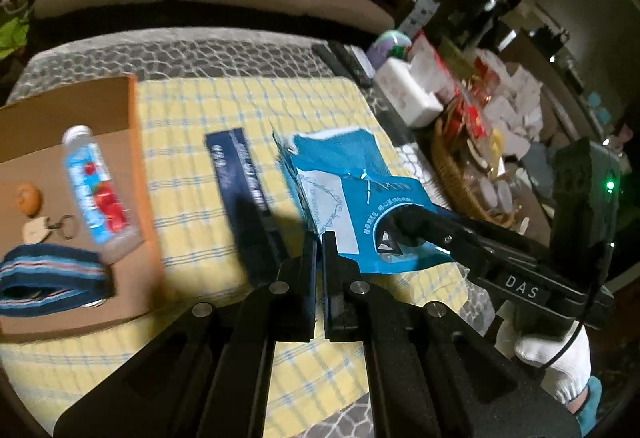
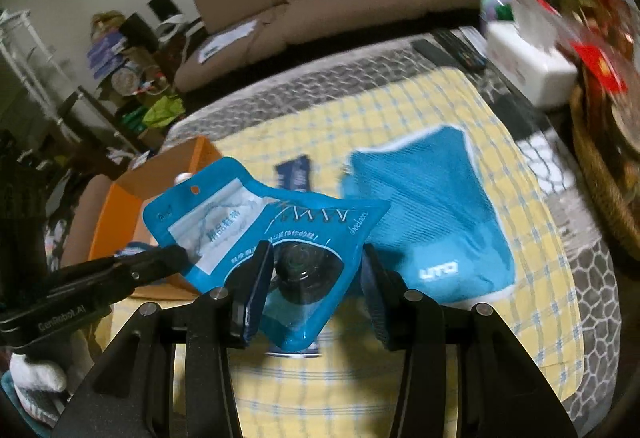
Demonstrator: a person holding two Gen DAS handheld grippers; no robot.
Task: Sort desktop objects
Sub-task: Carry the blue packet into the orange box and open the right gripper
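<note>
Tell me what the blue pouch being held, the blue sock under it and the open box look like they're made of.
Blue pouch: glossy plastic film, by its sheen, crinkles and clear window. Blue sock: knit fabric, matte with fine ribbing and a soft white edge. Open box: likely cardboard, with a dull brown inside and orange outer wall.

The cloth [image 1: 224, 105] is checked in pale yellow with light blue lines, laid over a grey surface [image 1: 180, 55] marked with a white cobble pattern. The pouch [image 2: 256, 213] is printed bright blue with white lettering and a clear window, and the fabric piece [image 2: 432, 205] is teal with white edging. The box [image 1: 134, 141] is coloured orange and brown, the bottle [image 1: 96, 189] is labelled in blue with red strawberries, and the band [image 1: 52, 278] is striped navy, light blue and white.
</note>
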